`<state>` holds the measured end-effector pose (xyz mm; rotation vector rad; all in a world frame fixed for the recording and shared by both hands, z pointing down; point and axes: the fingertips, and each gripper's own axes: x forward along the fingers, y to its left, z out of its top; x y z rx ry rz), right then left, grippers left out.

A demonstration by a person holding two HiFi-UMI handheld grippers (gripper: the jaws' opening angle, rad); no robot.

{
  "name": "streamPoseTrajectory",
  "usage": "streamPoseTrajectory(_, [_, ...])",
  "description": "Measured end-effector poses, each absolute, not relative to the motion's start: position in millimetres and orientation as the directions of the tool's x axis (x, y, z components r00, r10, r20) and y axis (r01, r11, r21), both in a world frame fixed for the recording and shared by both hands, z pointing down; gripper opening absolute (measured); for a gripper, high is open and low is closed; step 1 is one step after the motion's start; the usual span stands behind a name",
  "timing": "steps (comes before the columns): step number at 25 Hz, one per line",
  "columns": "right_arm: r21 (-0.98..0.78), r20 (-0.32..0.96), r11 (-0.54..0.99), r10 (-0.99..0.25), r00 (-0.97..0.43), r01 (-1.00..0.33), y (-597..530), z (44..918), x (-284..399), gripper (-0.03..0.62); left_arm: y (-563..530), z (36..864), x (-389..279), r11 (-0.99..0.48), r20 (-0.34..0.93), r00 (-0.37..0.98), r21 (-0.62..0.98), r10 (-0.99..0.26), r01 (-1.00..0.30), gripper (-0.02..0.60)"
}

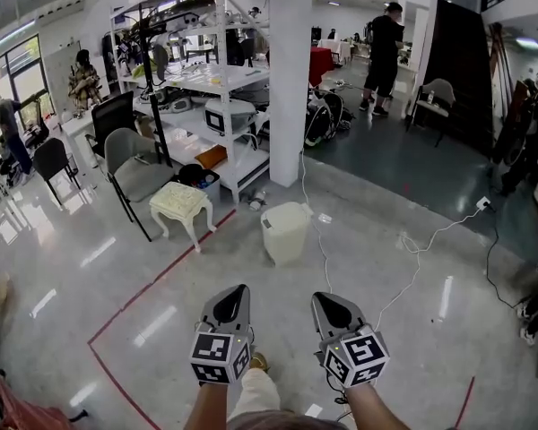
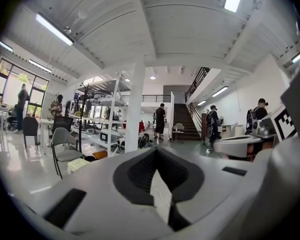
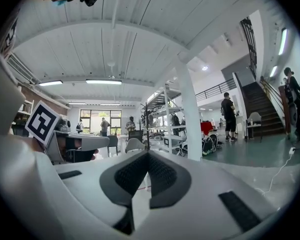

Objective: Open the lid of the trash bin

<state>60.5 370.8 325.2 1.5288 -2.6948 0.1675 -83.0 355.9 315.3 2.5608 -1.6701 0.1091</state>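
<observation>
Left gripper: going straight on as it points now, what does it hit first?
Probably the cream plastic trash bin, near its left side; only glossy grey floor lies between. The left gripper may be held high enough to pass over it; depth is unclear.

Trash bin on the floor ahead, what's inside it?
Nothing inside shows. The lid seems to lie shut on the trash bin, covering whatever it holds. Only the white outer wall and the lid's top can be seen.
</observation>
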Motion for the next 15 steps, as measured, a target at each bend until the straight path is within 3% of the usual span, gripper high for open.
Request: streamPoseTrajectory(15, [-0.084, 0.074, 0.518, -0.848, -0.524, -0.851, 288, 328, 59, 0.034, 270, 321, -86, -0.403, 0.120, 0.403, 0.031, -0.907, -0.915, -0.014])
